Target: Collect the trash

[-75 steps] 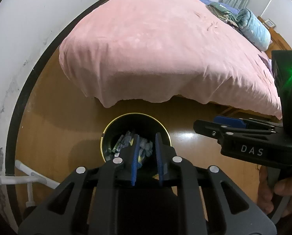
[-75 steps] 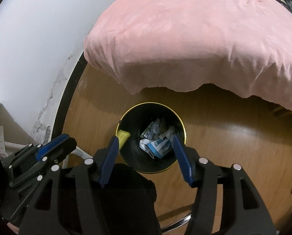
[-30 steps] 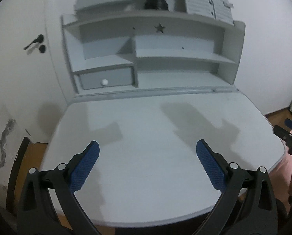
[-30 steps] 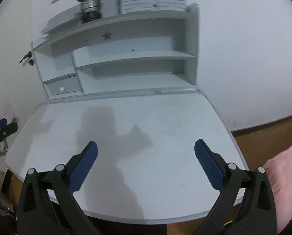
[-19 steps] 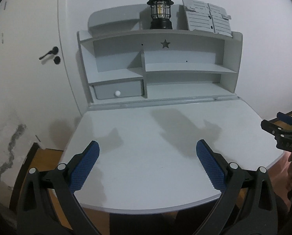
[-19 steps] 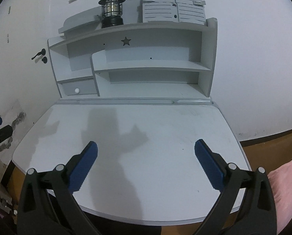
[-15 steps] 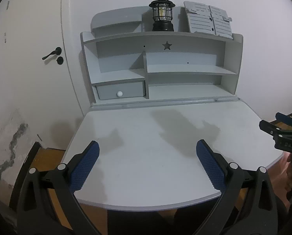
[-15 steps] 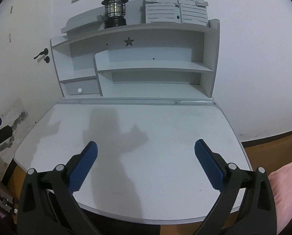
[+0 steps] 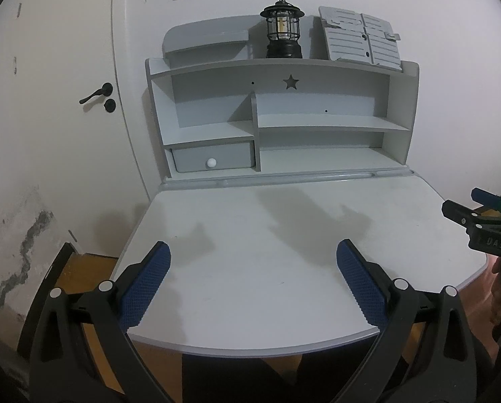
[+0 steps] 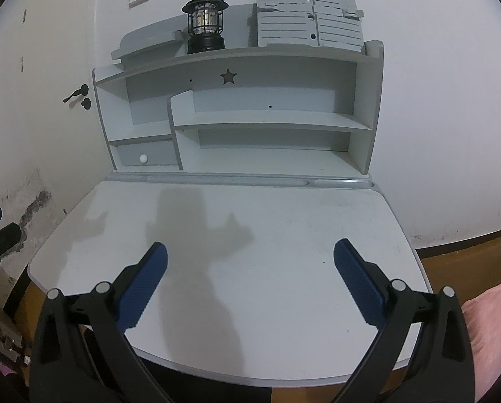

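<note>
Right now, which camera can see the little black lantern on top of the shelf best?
The right wrist view shows the lantern best: it looks larger there, and its cage bars, top handle and dark base are all plain to see. The left wrist view also shows the whole lantern, upright on the top shelf, but it looks a little smaller.

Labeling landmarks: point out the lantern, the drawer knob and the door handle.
lantern (image 9: 281,32), left wrist view, on its glass cage.
drawer knob (image 9: 211,163), left wrist view, centre of the white ball.
door handle (image 10: 76,94), right wrist view, on the black lever.
</note>
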`<state>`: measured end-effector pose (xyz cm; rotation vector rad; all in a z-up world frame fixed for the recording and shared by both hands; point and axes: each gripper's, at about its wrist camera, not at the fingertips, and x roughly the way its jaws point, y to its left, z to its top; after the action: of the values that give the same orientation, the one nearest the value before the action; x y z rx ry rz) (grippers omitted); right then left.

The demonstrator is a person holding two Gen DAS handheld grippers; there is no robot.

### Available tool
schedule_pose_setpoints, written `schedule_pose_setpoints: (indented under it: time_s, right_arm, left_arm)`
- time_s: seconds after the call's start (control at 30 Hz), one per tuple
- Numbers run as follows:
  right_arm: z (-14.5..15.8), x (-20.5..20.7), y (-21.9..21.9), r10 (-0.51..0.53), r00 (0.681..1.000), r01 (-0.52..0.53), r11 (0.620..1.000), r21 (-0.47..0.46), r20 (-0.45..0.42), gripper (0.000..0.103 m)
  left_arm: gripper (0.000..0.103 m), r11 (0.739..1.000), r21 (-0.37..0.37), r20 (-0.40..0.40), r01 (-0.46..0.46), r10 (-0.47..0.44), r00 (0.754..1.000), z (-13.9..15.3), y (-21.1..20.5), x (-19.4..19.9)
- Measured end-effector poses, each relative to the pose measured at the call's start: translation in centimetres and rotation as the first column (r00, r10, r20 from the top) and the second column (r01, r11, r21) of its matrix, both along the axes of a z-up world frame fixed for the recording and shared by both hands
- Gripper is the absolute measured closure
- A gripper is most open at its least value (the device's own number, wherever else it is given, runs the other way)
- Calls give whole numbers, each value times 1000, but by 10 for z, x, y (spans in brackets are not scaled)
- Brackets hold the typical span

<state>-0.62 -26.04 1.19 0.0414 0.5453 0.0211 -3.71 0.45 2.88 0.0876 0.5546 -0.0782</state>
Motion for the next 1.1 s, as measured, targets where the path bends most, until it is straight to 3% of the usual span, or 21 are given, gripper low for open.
schedule_pose_setpoints:
  time_s: [1.1]
  right_arm:
    - [3, -5, -1, 5, 1000, -5, 1000, -2, 14, 7]
  left_arm:
    - [7, 1000, 4, 2, 8, -8, 1000, 0, -4, -1]
